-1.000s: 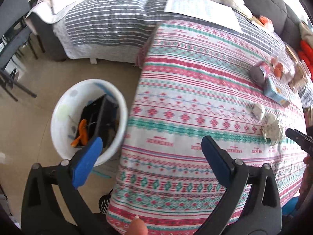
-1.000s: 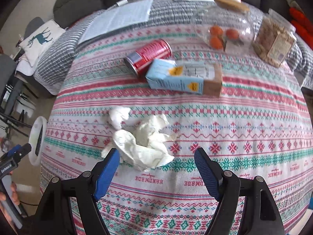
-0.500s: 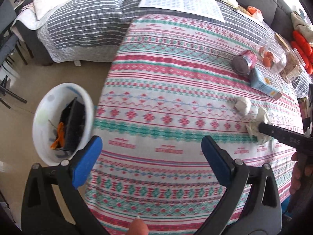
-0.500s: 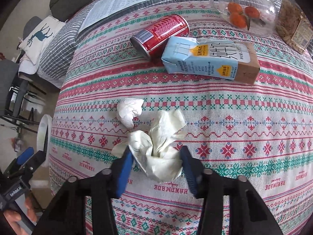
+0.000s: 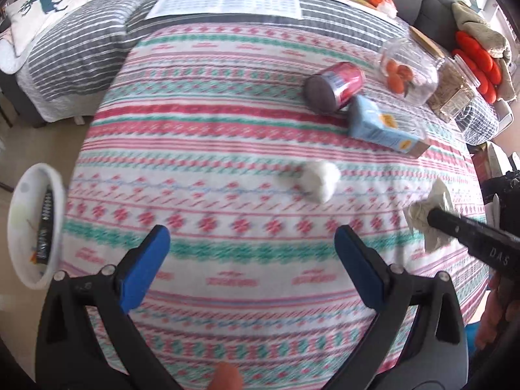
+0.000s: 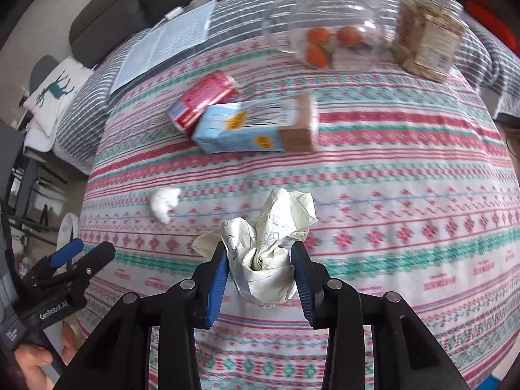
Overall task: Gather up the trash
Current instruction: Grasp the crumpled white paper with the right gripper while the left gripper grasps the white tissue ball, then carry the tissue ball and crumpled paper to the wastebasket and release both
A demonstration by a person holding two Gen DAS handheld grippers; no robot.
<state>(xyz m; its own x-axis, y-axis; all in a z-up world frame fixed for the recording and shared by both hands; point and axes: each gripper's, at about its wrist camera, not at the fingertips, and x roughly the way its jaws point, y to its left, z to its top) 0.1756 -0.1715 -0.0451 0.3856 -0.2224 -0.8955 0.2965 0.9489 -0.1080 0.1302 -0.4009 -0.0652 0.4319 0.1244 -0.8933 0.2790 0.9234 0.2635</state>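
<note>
My right hand-held gripper (image 6: 259,271) had just been closing and its blue pads (image 6: 217,279) pressed on either side of the crumpled paper (image 6: 260,260), which sat bunched between them over the patterned cloth of the bench (image 6: 390,195); I could not tell whether the paper was clear of the cloth or resting on it; from the left wrist view the same wad (image 5: 429,217) showed at the tip of the right gripper's black finger, near the bench's right edge; my left hand-held gripper (image 5: 252,260) stood wide with nothing between its pads, over the near part of the bench; a smaller white paper ball (image 5: 320,180) lay on the cloth, apart from the held paper and nearer the middle; beyond it a red can (image 5: 334,86) lay on its side, touching a light blue carton (image 5: 380,126) that also lay flat; farther back a clear jar (image 5: 409,71) held orange fruit, and just beside it stood a jar of brownish snacks (image 5: 455,94); a printed sheet (image 5: 227,0) rested on the grey striped blanket (image 5: 81,52) at the far side; down on the floor to the left of the bench stood a white bin (image 5: 35,224) with dark and orange items inside; the left-hand view was blurred
</note>
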